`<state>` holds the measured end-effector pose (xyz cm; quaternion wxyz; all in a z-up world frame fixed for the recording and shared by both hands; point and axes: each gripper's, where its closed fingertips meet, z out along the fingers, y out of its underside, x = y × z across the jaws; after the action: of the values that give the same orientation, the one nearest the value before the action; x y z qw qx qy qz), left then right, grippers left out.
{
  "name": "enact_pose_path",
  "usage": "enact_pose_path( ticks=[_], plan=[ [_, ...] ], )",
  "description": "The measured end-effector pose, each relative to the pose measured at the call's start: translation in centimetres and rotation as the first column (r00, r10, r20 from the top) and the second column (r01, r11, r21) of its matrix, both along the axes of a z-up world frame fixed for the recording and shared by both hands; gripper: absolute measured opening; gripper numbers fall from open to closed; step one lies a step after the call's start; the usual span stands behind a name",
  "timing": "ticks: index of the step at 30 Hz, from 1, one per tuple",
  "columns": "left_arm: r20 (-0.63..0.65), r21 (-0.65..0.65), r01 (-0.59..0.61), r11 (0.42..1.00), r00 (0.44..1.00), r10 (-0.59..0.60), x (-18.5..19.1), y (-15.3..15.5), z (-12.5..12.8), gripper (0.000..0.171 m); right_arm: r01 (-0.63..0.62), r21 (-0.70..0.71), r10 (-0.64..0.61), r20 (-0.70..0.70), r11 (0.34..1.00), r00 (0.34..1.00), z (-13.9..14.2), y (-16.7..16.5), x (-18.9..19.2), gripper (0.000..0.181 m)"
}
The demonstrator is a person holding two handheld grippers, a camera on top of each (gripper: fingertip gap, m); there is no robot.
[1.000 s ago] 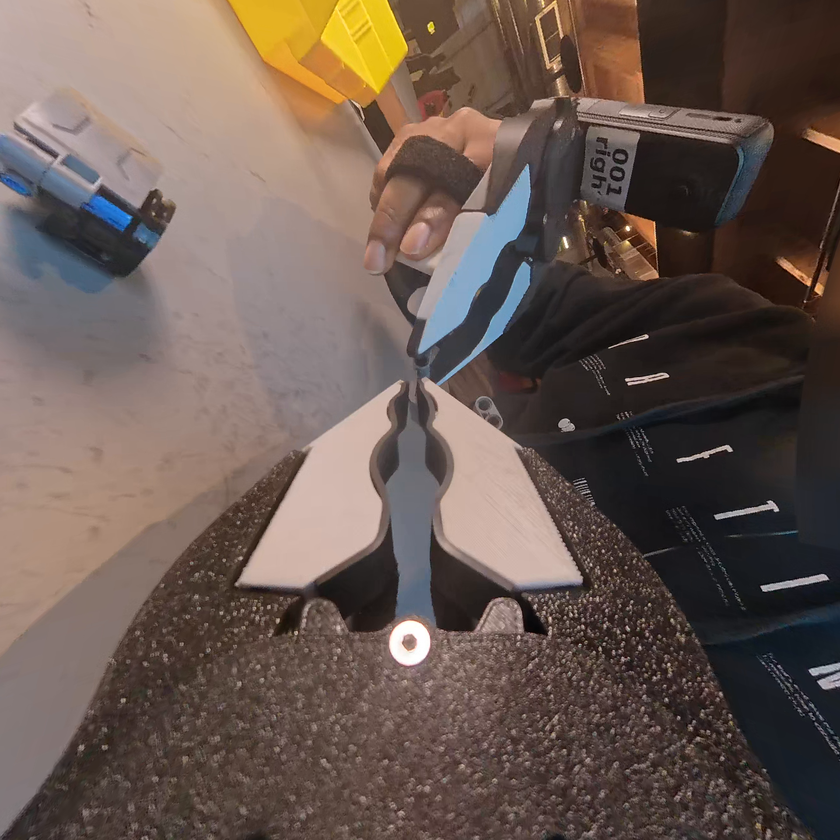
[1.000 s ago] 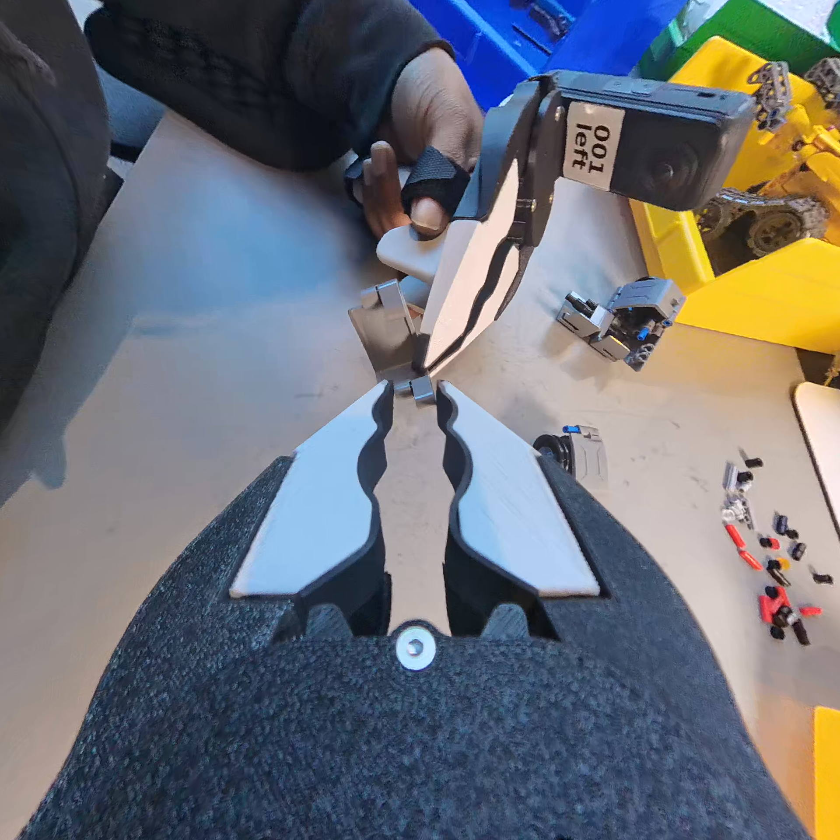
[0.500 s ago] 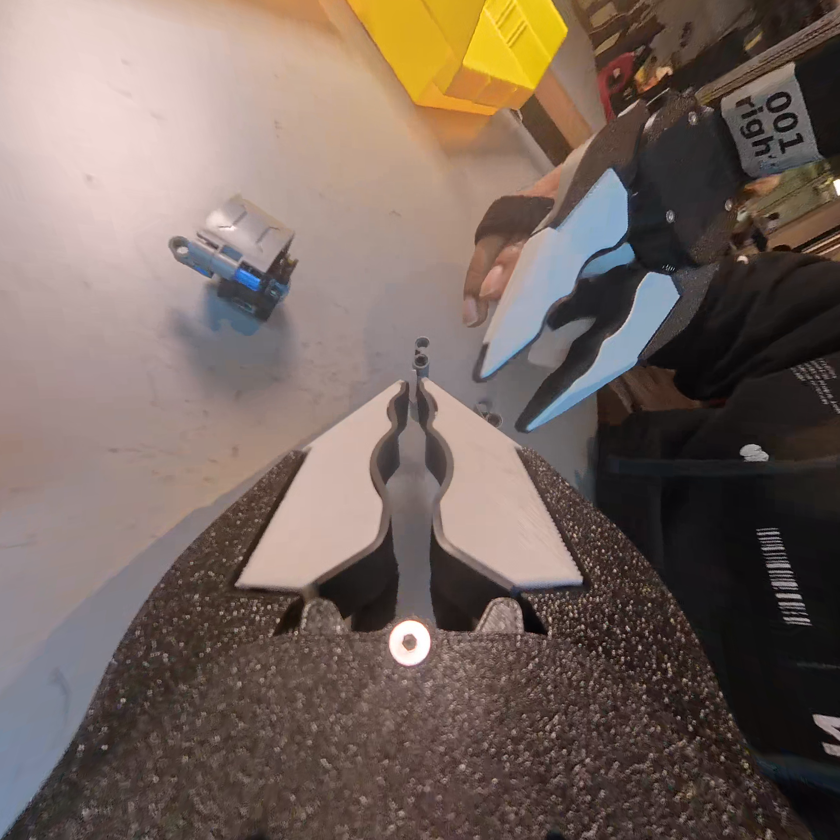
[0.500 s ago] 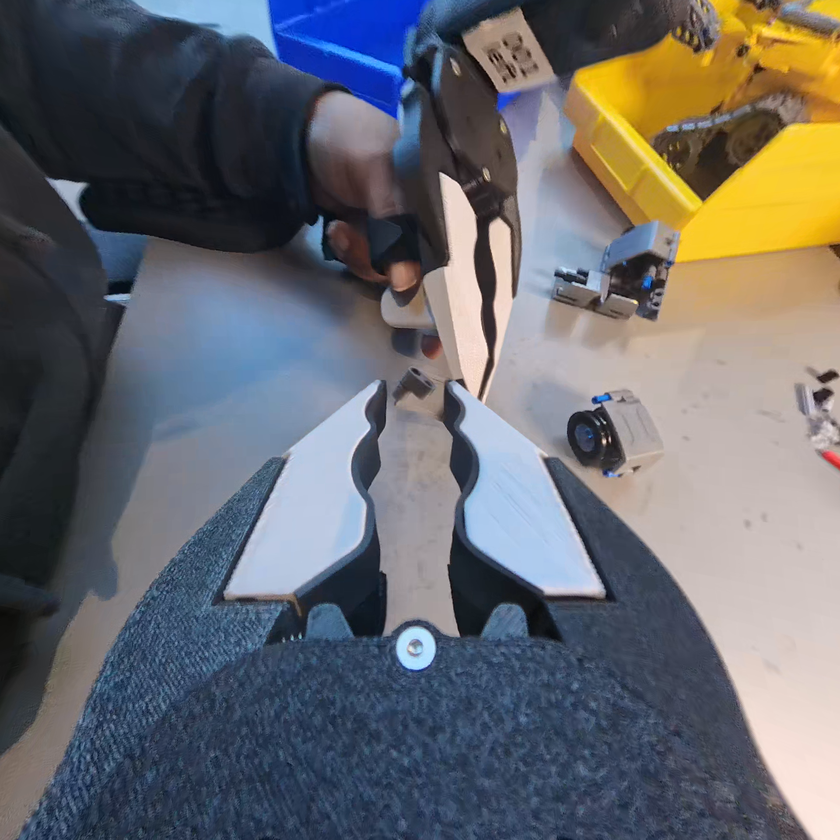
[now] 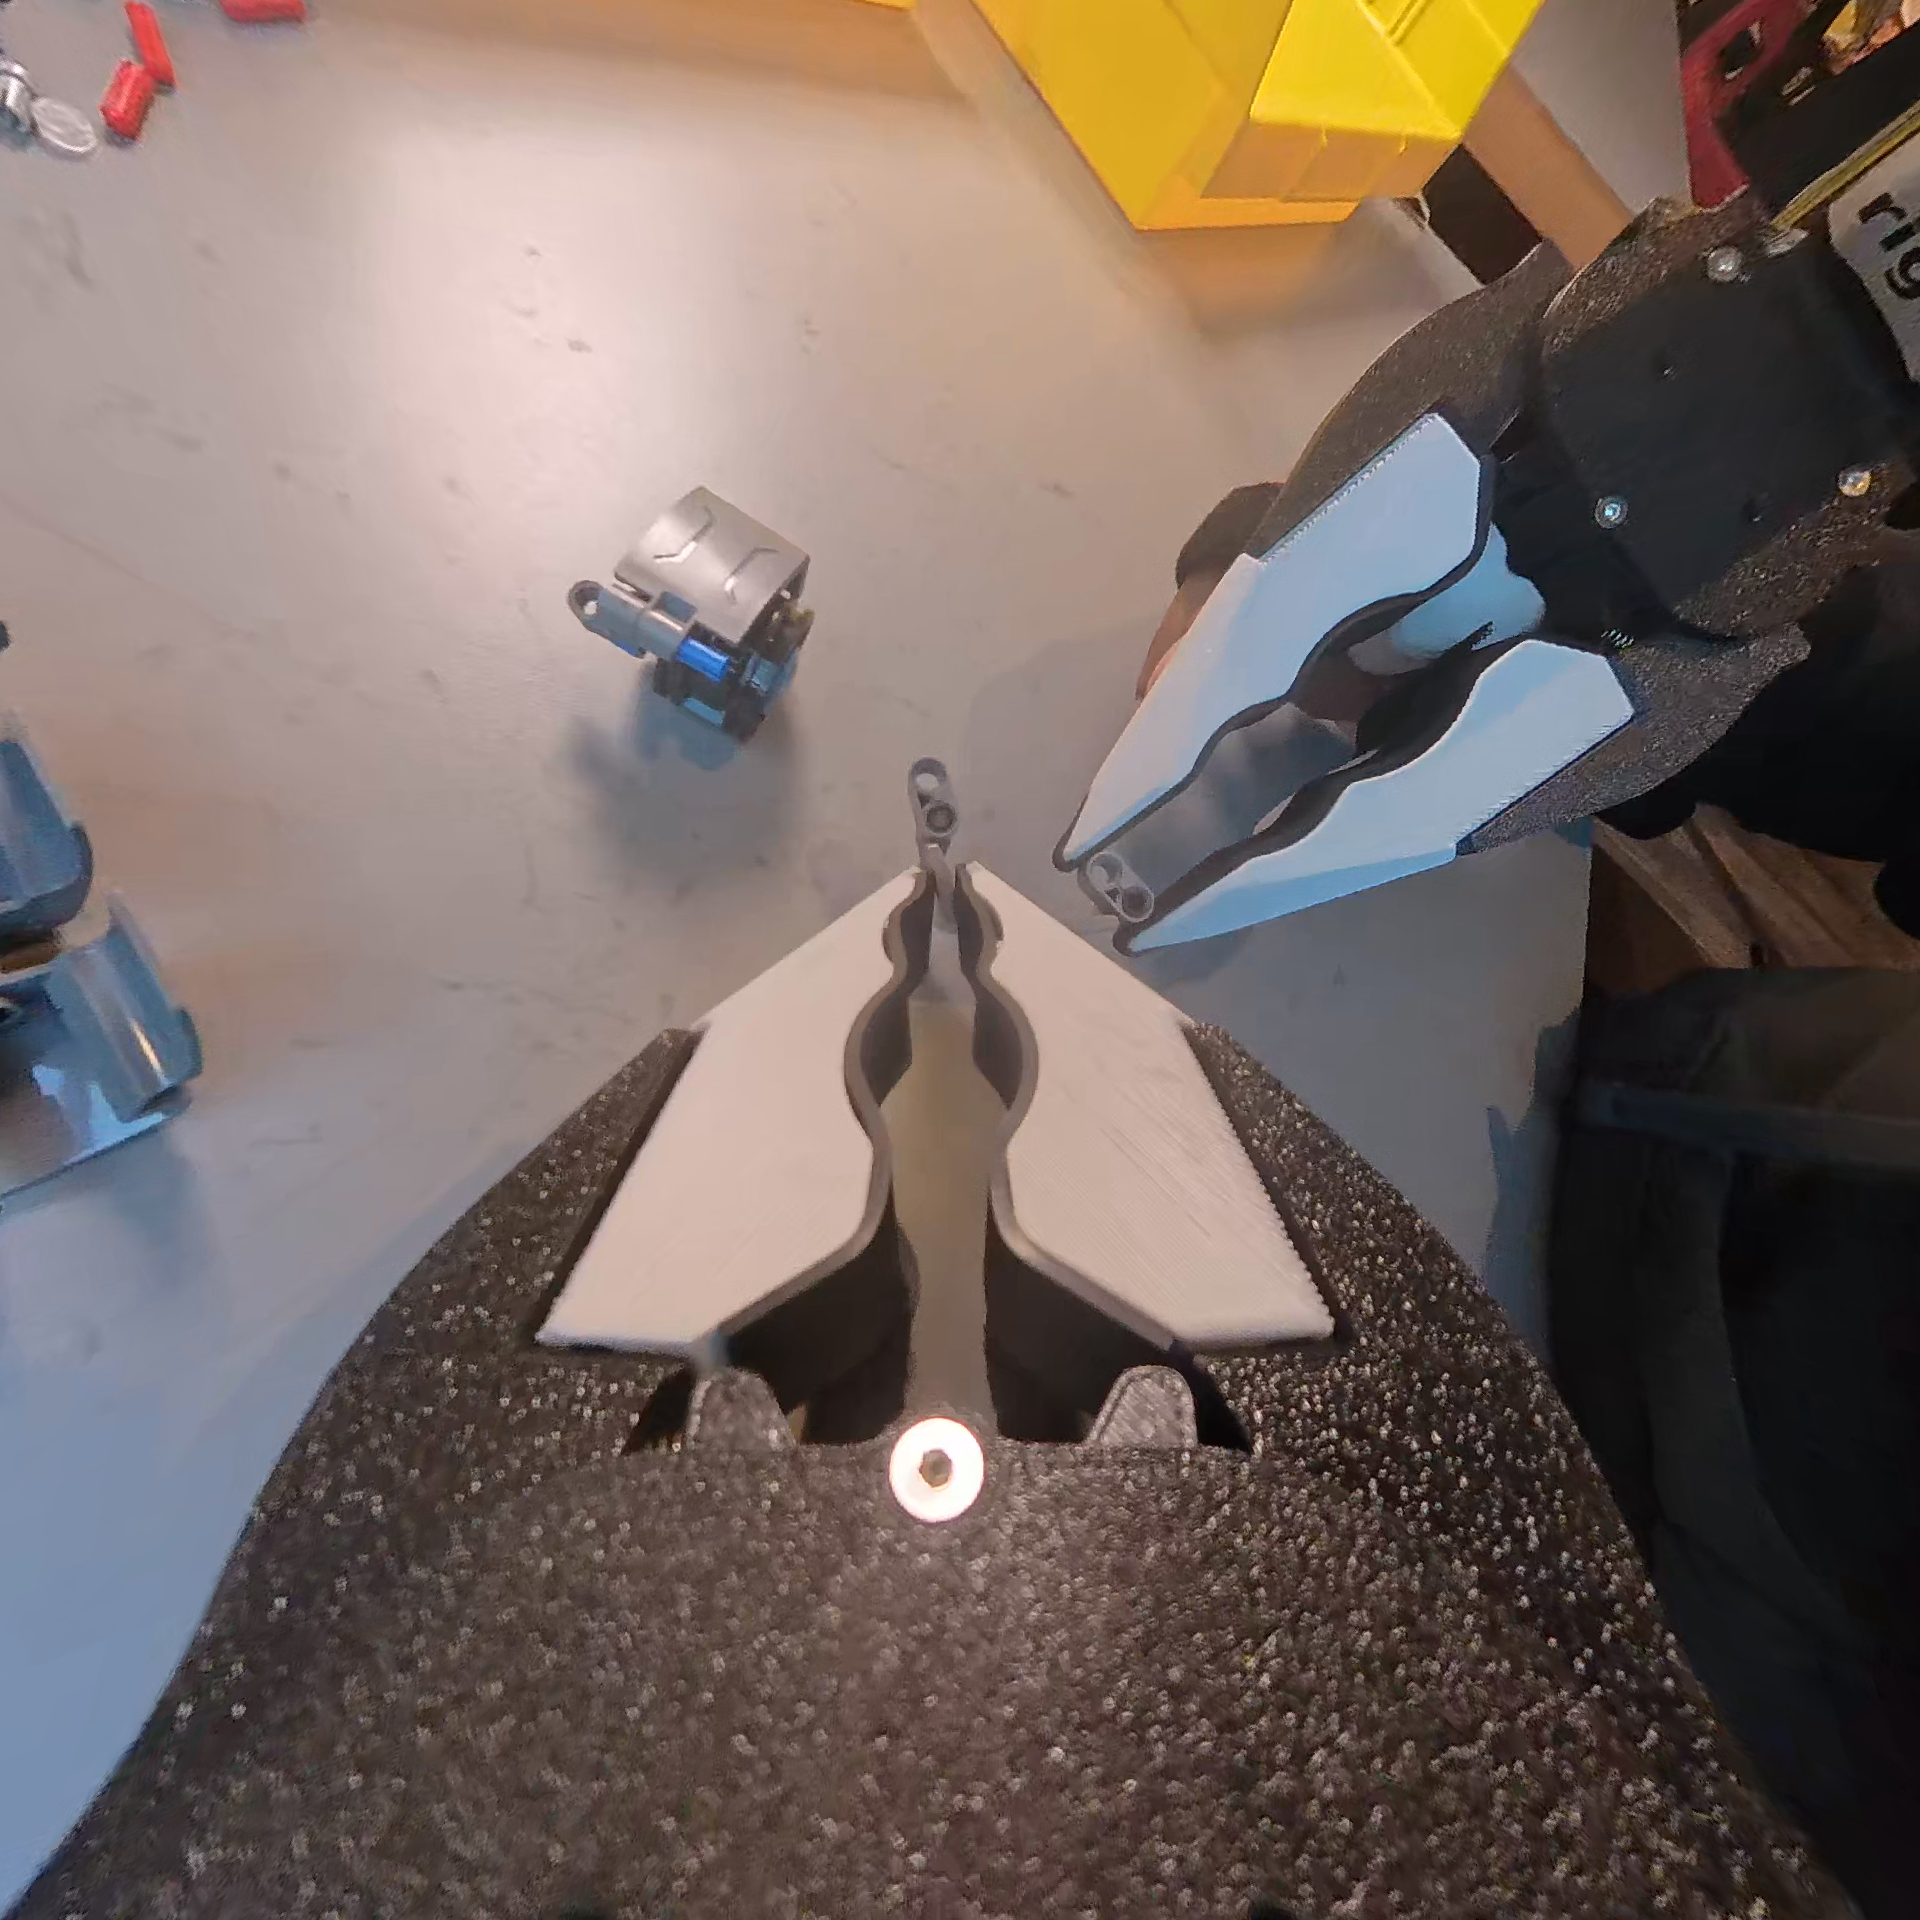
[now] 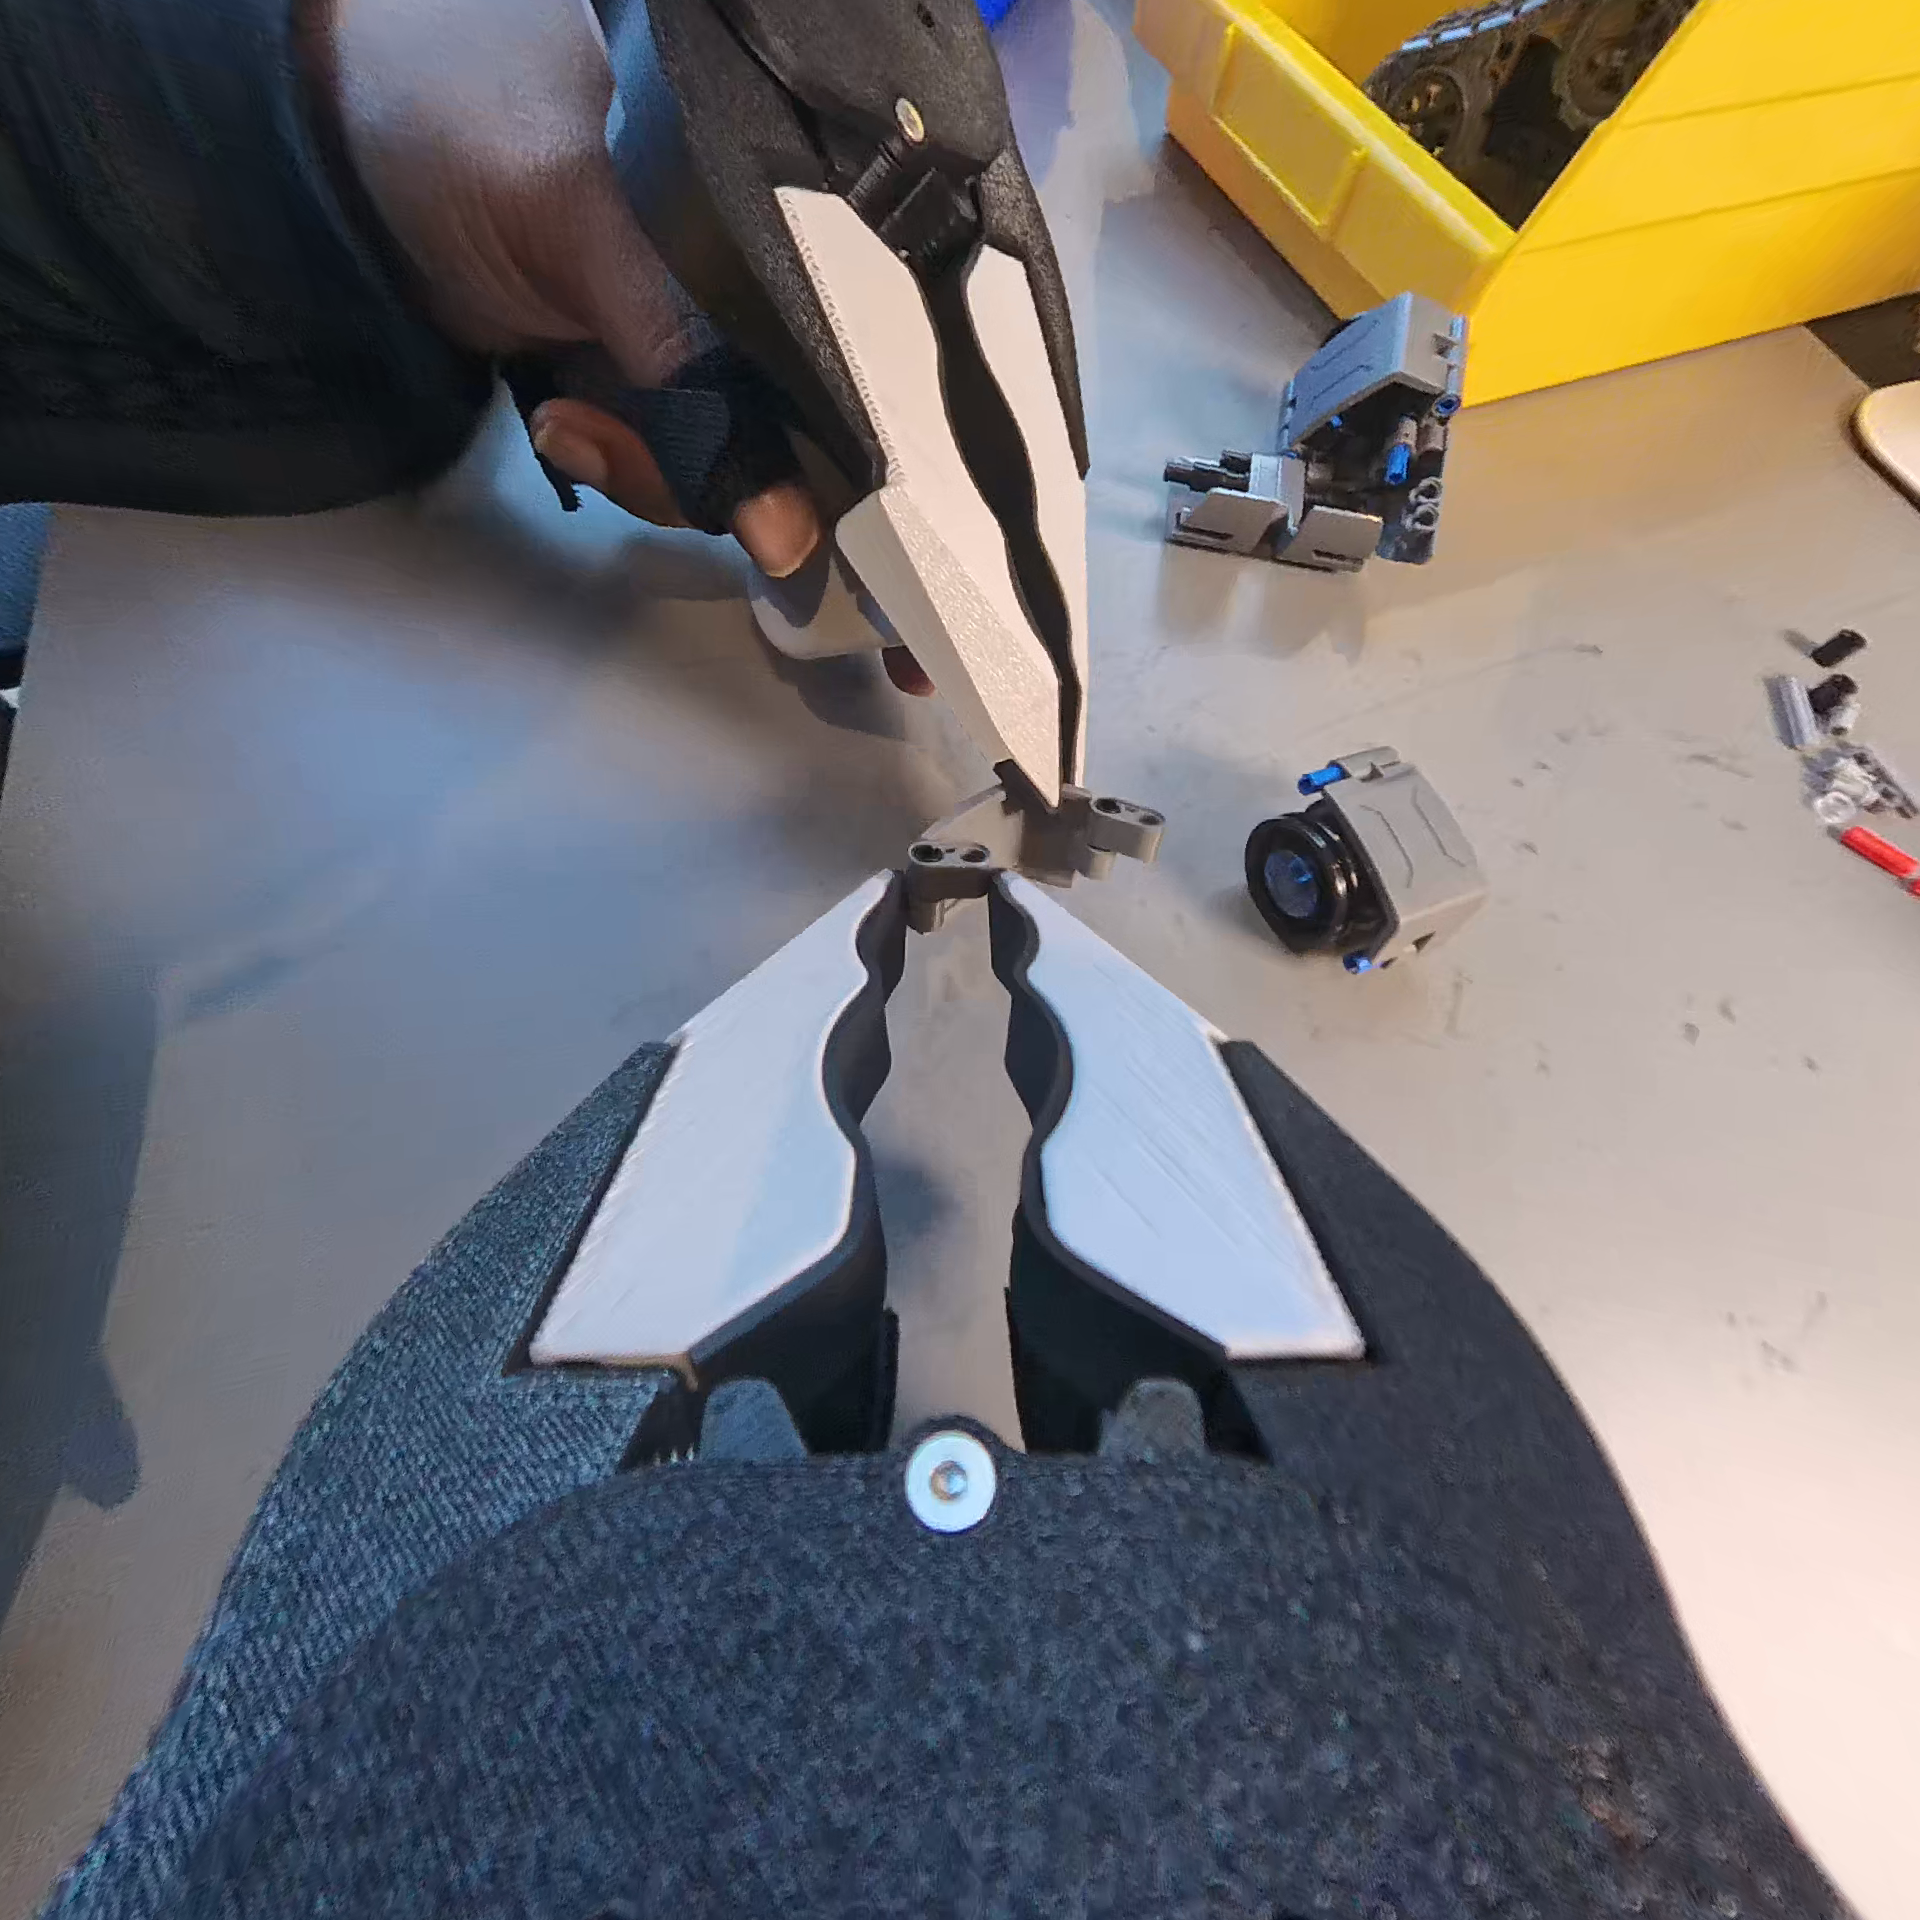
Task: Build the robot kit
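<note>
My left gripper (image 5: 938, 881) is shut on a grey toy-brick panel piece (image 5: 932, 810) whose end with holes sticks out past the tips. In the right wrist view it comes down from above (image 6: 1065, 795), pinching that grey piece (image 6: 1049, 831) just over the table. My right gripper (image 6: 940, 885) is shut on a small dark grey two-hole connector (image 6: 945, 860), close beside the left gripper's piece. In the left wrist view the right gripper (image 5: 1117, 906) sits to the right, with the connector (image 5: 1117, 896) between its tips, a short gap from the left gripper's piece.
On the grey table (image 6: 416, 831) lie a grey and blue brick assembly (image 6: 1340, 457), a black wheel unit (image 6: 1361, 873) and loose small parts (image 6: 1839, 727). A yellow bin (image 6: 1558, 208) stands behind. The table edge (image 5: 1558, 935) runs at the right of the left wrist view. Only a small space, under 4 cm, lies between the two pairs of fingers.
The grippers, tip to tip a second ago, have drawn slightly apart. Both have swung lower over the table. The right gripper now carries the small connector away from the left gripper's piece.
</note>
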<state>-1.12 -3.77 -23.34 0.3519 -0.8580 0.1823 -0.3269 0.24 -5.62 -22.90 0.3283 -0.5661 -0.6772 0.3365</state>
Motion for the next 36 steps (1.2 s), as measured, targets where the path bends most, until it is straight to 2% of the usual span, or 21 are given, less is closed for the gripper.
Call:
enact_pose_path(
  ticks=[5, 8, 11, 13, 14, 16, 22, 31, 36],
  plan=[
    [-0.051, -0.014, 0.028, 1.0, 0.998, -0.028, 0.3, -0.5, -0.8, 0.003, -0.035, 0.006, 0.034, 0.043, 0.999, 0.998, -0.7, -0.3, 0.4, 0.014],
    [-0.086, 0.005, 0.057, 0.998, 0.995, -0.057, 0.8, -0.7, -0.9, 0.002, -0.125, -0.017, 0.125, 0.045, 0.992, 0.991, -0.6, -1.2, 0.5, 0.015],
    [-0.113, 0.019, 0.072, 0.997, 0.991, -0.069, 1.1, -0.8, -1.0, 0.002, -0.219, -0.014, 0.219, 0.06, 0.976, 0.974, -0.8, -1.9, 0.4, 0.024],
    [-0.123, 0.026, 0.077, 0.997, 0.99, -0.073, 1.2, -0.8, -0.9, 0.002, -0.261, -0.034, 0.263, 0.053, 0.965, 0.963, -0.6, -2.4, 0.1, 0.022],
    [-0.124, 0.026, 0.08, 0.996, 0.989, -0.077, 1.2, -0.9, -0.9, 0.002, -0.258, -0.039, 0.26, 0.074, 0.965, 0.963, -0.8, -2.2, 0.1, 0.013],
    [-0.128, 0.024, 0.077, 0.997, 0.989, -0.073, 1.1, -0.9, -0.9, 0.002, -0.272, -0.038, 0.274, 0.102, 0.962, 0.956, -1.1, -2.2, 0.2, 0.013],
    [-0.131, 0.007, 0.072, 0.997, 0.989, -0.071, 0.7, -1.0, -0.9, 0.003, -0.17, -0.003, 0.17, 0.056, 0.986, 0.984, -1.0, -1.5, 0.5, 0.012],
    [-0.111, -0.029, 0.069, 0.997, 0.991, -0.072, 0.7, -1.4, -0.7, 0.004, 0.08, 0.089, -0.082, 0.022, 0.993, 0.996, -1.1, -0.4, 1.3, 0.012],
    [-0.064, -0.066, 0.073, 0.995, 0.995, -0.077, 0.7, -1.6, -0.7, 0.006, 0.181, 0.0, -0.181, 0.038, 0.983, 0.983, -1.2, 0.0, 1.6, 0.012]
  ],
)
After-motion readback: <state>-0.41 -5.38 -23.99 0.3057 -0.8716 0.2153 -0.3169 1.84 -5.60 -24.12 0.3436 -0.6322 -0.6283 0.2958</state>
